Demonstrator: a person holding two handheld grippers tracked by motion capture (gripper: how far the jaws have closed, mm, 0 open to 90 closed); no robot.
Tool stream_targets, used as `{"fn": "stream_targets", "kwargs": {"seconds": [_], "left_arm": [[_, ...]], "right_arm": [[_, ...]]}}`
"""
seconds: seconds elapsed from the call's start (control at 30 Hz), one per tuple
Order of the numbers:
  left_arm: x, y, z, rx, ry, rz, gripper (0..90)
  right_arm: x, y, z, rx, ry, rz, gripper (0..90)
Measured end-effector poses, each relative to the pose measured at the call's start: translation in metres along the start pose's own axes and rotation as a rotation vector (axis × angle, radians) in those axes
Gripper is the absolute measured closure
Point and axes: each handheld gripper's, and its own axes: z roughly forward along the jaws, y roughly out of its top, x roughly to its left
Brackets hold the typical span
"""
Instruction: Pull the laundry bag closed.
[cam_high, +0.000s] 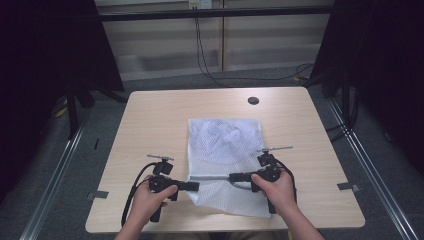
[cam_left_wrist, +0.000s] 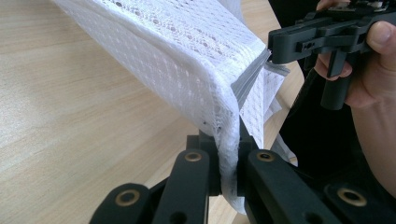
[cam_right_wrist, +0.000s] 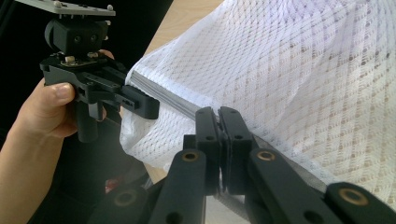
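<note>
A mesh bag (cam_high: 222, 150) lies on the worktop (cam_high: 150, 120), near its middle and reaching toward the near edge. The left claw (cam_high: 192, 186) meets the bag's near left edge and the right claw (cam_high: 235, 176) its near right part, a zipper strip (cam_high: 212, 177) running between them. A round hole (cam_high: 253, 100) sits behind the bag, toward the far edge.

A recording lab: a bare wooden worktop (cam_high: 150, 115) stands between black curtains (cam_high: 45, 50), with metal floor rails (cam_high: 55, 175) and loose cables (cam_high: 205, 55) across grey carpet.
</note>
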Motion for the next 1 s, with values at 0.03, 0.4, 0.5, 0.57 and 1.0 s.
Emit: {"fn": "stream_targets", "kwargs": {"seconds": [0.03,0.4,0.5,0.57,1.0], "left_arm": [[0.000,0.000,0.000,0.001,0.003,0.006,88.8],[0.001,0.000,-0.002,-0.005,0.008,0.006,88.8],[0.002,0.000,-0.004,-0.008,0.000,0.001,88.7],[0.002,0.001,-0.003,-0.007,0.001,0.007,88.7],[0.001,0.000,-0.002,0.000,0.000,0.005,88.7]], "right_arm": [[0.000,0.000,0.000,0.000,0.000,-0.001,87.4],[-0.001,-0.001,-0.002,0.000,-0.008,-0.006,87.4],[-0.004,-0.001,-0.007,-0.009,-0.015,0.008,87.4],[-0.005,-0.001,-0.009,-0.012,-0.011,0.004,87.4],[-0.006,-0.002,-0.011,-0.008,-0.013,0.004,87.4]]}}
